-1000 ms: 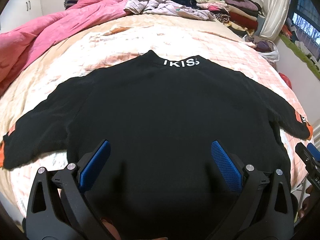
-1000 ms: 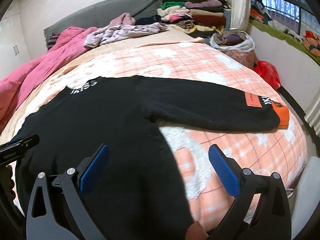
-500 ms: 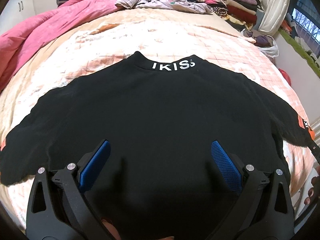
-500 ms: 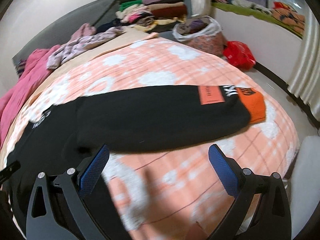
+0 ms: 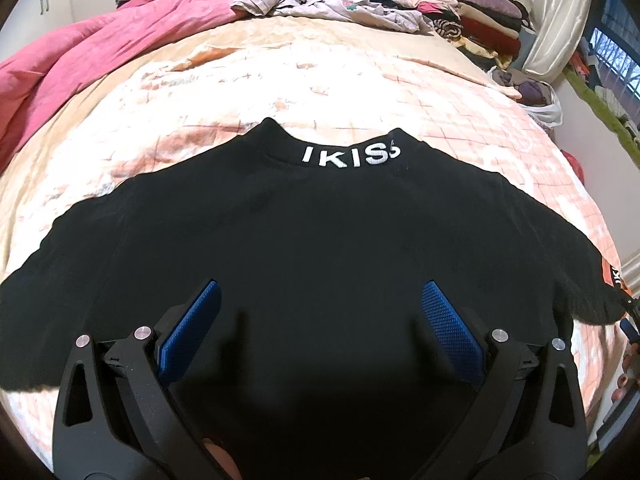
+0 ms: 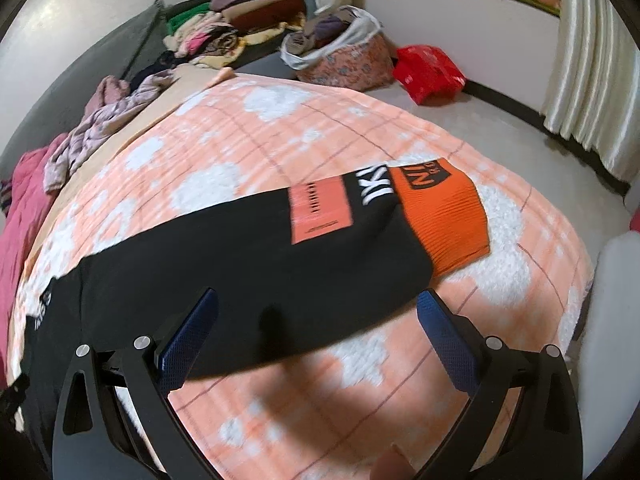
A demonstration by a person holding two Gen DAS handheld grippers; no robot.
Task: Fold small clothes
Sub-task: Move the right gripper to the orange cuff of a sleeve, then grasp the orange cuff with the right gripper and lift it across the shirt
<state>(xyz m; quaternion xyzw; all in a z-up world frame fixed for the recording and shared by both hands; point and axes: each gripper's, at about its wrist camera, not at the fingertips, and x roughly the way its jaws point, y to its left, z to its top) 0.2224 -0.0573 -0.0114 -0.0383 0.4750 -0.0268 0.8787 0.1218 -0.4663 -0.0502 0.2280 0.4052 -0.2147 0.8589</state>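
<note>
A black sweatshirt (image 5: 320,248) lies flat on the bed, back up, with white "IKISS" letters on its collar (image 5: 350,156) and both sleeves spread out. My left gripper (image 5: 320,320) is open and empty above the lower body of the sweatshirt. My right gripper (image 6: 318,328) is open and empty above the right sleeve (image 6: 248,256), close to its orange cuff (image 6: 444,220) and the orange patch (image 6: 320,212).
The bed has a peach checked cover (image 5: 360,80). A pink duvet (image 5: 92,48) lies at the far left. Loose clothes (image 5: 328,0) and folded stacks (image 5: 460,4) sit at the head. A laundry basket (image 6: 340,52) and a red bag (image 6: 428,72) stand on the floor to the right.
My right gripper has swung right along the sleeve toward the orange cuff. My left gripper has moved slightly forward over the sweatshirt's body.
</note>
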